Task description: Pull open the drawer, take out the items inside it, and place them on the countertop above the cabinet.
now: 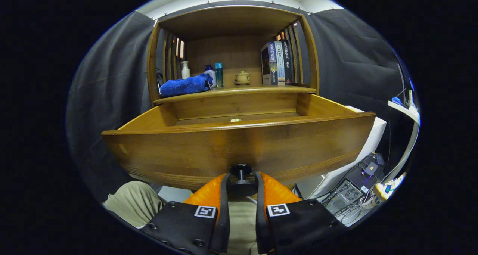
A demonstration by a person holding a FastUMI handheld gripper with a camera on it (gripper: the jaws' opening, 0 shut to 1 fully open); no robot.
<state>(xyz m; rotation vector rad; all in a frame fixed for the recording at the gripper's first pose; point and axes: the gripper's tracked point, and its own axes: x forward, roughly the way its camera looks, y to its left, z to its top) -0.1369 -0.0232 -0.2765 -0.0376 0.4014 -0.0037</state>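
A computer case (340, 199) with tangled cables (358, 206) sits on the floor at four o'clock. Above it, at three o'clock, a curved white shelf edge (405, 113) carries small blurred things. At seven o'clock a person's knee in khaki cloth (132, 202) shows. Dark curtain (112, 79) hangs behind.

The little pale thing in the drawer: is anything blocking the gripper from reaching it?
Yes. The drawer front rises between the gripper, shut on the knob, and the pale item on the drawer floor behind it.
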